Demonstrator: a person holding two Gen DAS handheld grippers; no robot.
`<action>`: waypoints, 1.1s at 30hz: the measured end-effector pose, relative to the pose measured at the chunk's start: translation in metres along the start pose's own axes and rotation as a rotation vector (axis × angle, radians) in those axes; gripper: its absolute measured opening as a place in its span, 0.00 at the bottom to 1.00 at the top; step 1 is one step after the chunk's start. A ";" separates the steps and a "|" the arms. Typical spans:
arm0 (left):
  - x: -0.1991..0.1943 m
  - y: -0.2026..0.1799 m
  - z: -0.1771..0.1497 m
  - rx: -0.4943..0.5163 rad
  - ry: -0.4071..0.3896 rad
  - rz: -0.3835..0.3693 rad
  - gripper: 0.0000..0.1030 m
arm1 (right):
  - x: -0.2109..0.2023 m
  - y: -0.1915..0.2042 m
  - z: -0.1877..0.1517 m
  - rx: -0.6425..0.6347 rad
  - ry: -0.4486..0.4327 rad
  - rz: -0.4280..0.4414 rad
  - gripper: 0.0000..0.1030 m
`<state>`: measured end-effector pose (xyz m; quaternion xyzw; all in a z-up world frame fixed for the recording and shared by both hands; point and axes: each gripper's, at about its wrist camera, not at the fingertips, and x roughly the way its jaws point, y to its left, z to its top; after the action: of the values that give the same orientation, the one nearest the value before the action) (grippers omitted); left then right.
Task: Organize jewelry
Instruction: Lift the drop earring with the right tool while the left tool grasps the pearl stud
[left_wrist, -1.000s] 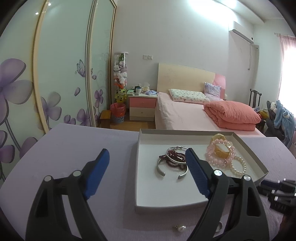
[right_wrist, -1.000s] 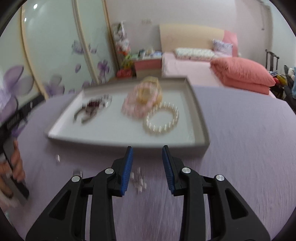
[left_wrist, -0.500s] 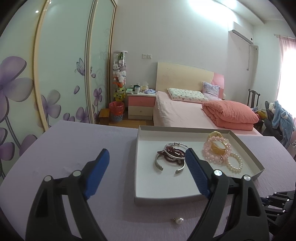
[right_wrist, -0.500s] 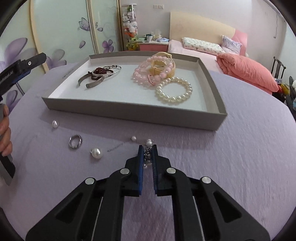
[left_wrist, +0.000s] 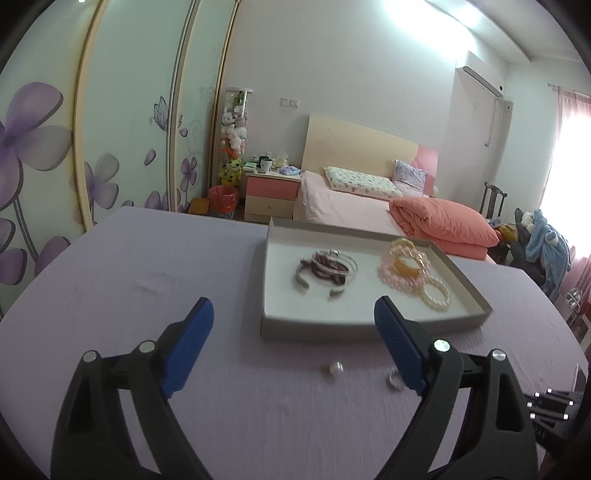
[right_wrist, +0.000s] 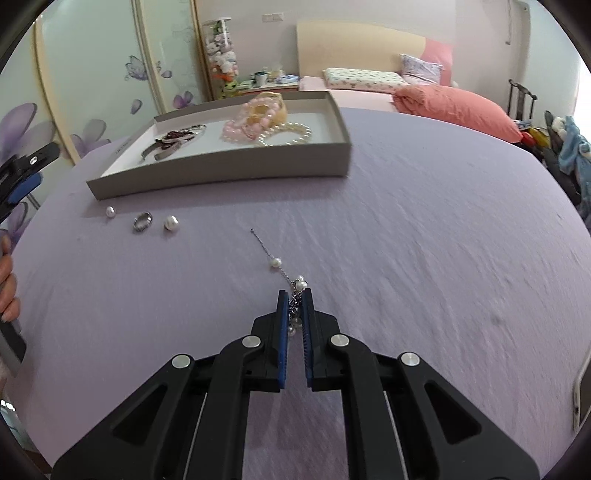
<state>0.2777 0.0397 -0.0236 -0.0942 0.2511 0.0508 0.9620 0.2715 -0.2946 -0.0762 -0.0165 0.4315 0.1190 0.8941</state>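
Pinching the bunched end of the pearl chain (right_wrist: 291, 295) between nearly closed pads, the right gripper (right_wrist: 294, 306) is facing the tray (right_wrist: 221, 173) lying ahead-left, chain trailing toward it, while the left gripper (left_wrist: 293, 325) is hanging spread and empty.

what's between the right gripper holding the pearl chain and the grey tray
In the right wrist view, only bare purple cloth separates the right gripper, shut on the pearl chain, from the grey cardboard tray.

A: Right gripper (right_wrist: 295, 295) closed on a pearl chain (right_wrist: 280, 271) trailing across the lilac worktop (right_wrist: 424, 240).

B: Beyond: steel ring (right_wrist: 142, 222) between two loose pearls (right_wrist: 171, 222); bracelets in grey tray (right_wrist: 229, 173).
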 end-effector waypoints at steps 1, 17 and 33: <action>-0.004 -0.001 -0.004 0.006 0.000 -0.004 0.85 | -0.002 0.000 -0.003 0.001 0.000 -0.007 0.08; 0.012 -0.029 -0.037 0.145 0.173 0.043 0.87 | -0.009 -0.003 -0.013 0.017 0.000 -0.005 0.08; 0.073 -0.046 -0.037 0.157 0.356 0.088 0.50 | -0.012 -0.009 -0.015 0.033 0.000 0.021 0.08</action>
<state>0.3299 -0.0092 -0.0839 -0.0153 0.4246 0.0556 0.9036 0.2553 -0.3078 -0.0772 0.0029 0.4337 0.1215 0.8928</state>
